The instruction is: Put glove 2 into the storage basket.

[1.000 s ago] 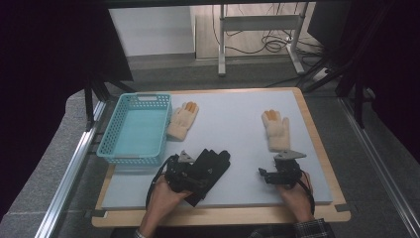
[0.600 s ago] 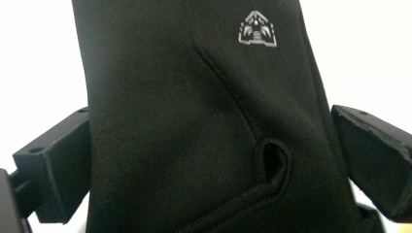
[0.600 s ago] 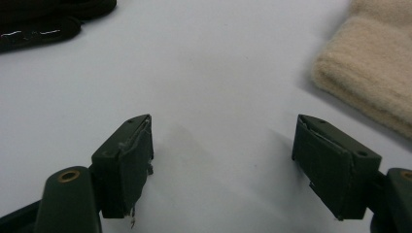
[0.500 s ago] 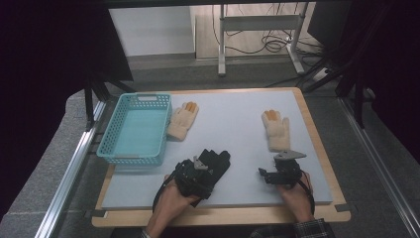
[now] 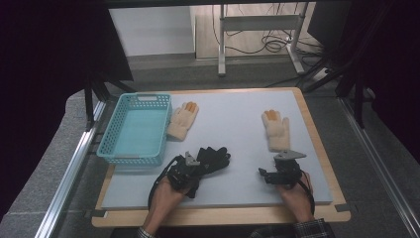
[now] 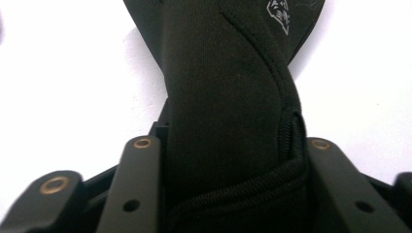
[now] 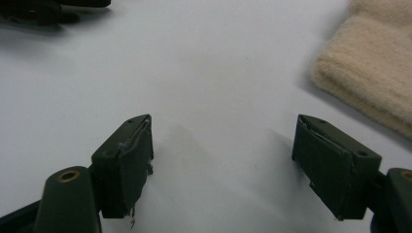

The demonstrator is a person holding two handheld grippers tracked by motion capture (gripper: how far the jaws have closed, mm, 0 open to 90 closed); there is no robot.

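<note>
A black glove [image 5: 214,156] lies on the pale mat near the front, fingers pointing away to the right. My left gripper [image 5: 194,167] is at its cuff. In the left gripper view the black glove [image 6: 223,73] runs up between the jaws of the left gripper [image 6: 226,145], which have just been closing and now press on the ribbed cuff from both sides. My right gripper [image 5: 264,174] rests low on the mat at the front right. In its own view the right gripper [image 7: 223,145] stands open over bare mat, with nothing between its pads.
A turquoise basket [image 5: 112,135] stands at the left of the mat. One cream glove [image 5: 182,120] lies beside the basket, and another cream glove [image 5: 276,130] lies just beyond my right gripper, its cuff [image 7: 374,73] at the right of the right gripper view. Wooden board edges frame the mat.
The left hand has edged slightly toward the black glove, and its jaws have closed in on the cuff. The right hand and the cream gloves have stayed put.
</note>
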